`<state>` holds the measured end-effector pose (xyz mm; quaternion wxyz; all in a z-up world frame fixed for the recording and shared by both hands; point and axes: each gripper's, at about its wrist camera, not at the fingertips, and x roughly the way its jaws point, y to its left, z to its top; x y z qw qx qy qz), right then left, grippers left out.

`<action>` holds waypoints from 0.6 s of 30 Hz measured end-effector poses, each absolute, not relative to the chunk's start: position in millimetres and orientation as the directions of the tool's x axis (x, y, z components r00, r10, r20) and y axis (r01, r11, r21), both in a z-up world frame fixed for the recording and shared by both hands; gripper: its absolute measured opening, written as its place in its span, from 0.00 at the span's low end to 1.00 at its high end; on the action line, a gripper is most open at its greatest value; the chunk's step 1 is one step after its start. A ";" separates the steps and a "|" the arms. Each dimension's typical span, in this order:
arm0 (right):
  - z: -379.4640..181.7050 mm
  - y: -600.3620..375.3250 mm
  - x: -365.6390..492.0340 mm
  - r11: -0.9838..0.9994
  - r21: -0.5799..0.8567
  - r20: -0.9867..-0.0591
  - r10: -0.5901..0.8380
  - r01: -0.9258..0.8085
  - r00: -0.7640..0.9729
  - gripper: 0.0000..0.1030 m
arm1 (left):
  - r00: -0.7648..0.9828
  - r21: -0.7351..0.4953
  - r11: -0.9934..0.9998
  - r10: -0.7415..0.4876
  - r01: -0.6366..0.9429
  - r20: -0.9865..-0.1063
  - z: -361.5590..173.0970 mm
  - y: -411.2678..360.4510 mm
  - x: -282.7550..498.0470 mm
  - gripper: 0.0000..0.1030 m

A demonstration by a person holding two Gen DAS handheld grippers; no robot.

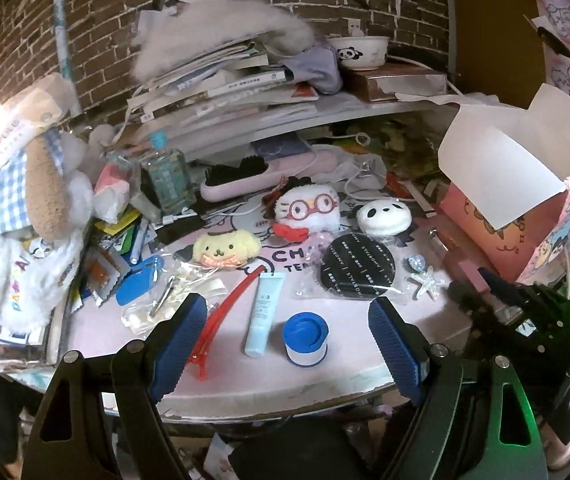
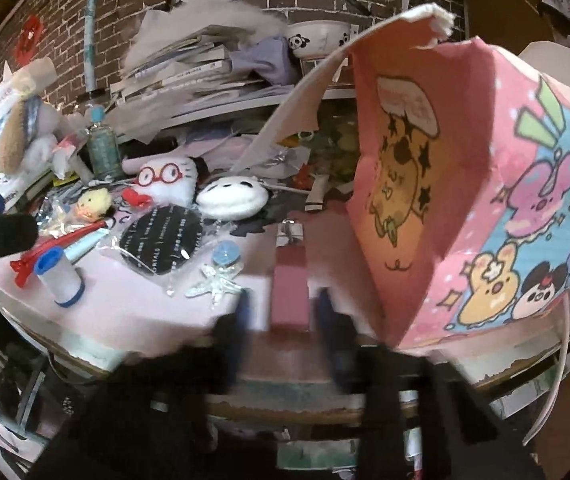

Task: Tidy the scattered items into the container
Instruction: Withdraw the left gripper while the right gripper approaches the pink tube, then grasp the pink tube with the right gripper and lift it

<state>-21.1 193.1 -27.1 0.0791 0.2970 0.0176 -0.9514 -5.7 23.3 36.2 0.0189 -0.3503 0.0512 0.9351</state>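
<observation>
Blurred right gripper (image 2: 281, 312) sits at the table (image 2: 125, 304) edge, jaws spread either side of a pink rectangular block (image 2: 289, 288) just beside the cartoon-printed pink box (image 2: 425, 208), probably lining up a grasp; the block's long axis runs straight away from the camera. Left gripper (image 1: 289, 316) hovers, jaws wide and empty, over a blue-capped roll (image 1: 305, 338) and a pale blue tube (image 1: 264, 312) whose cap end points toward the near edge.

Fluffy cloth plush toys (image 1: 227, 249) lie beside a glossy plastic tube (image 1: 263, 313) and printed cardboard box (image 2: 485, 200).
</observation>
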 end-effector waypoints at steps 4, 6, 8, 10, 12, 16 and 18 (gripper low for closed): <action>-27.2 197.7 -20.7 -0.985 0.038 -0.562 -0.160 0.168 -0.811 0.15 | -0.750 0.075 -0.994 0.009 -0.078 -0.661 34.9 24.8 -7.4 0.78; -27.3 196.8 -21.0 -0.986 0.034 -0.563 -0.156 0.165 -0.811 0.15 | -0.748 0.073 -0.994 0.011 -0.079 -0.664 34.0 25.5 -8.1 0.78; -26.8 194.6 -22.6 -0.987 0.029 -0.566 -0.145 0.156 -0.812 0.16 | -0.746 0.070 -0.994 0.014 -0.082 -0.666 33.5 26.4 -8.7 0.78; -27.0 189.8 -26.9 -0.988 0.007 -0.567 -0.131 0.154 -0.813 0.19 | -0.744 0.066 -0.994 0.019 -0.085 -0.668 33.0 26.5 -10.2 0.78; -27.3 184.8 -31.2 -0.989 -0.016 -0.564 -0.115 0.150 -0.818 0.19 | -0.742 0.060 -0.995 0.019 -0.080 -0.670 32.9 26.0 -12.0 0.78; -27.6 184.4 -37.4 -0.989 -0.005 -0.563 -0.120 0.149 -0.818 0.19 | -0.741 0.050 -0.996 0.024 -0.078 -0.671 33.4 26.2 -14.3 0.78; -27.5 184.8 -39.3 -0.988 0.000 -0.562 -0.126 0.153 -0.818 0.18 | -0.743 0.048 -0.996 0.022 -0.072 -0.669 34.6 26.2 -15.4 0.78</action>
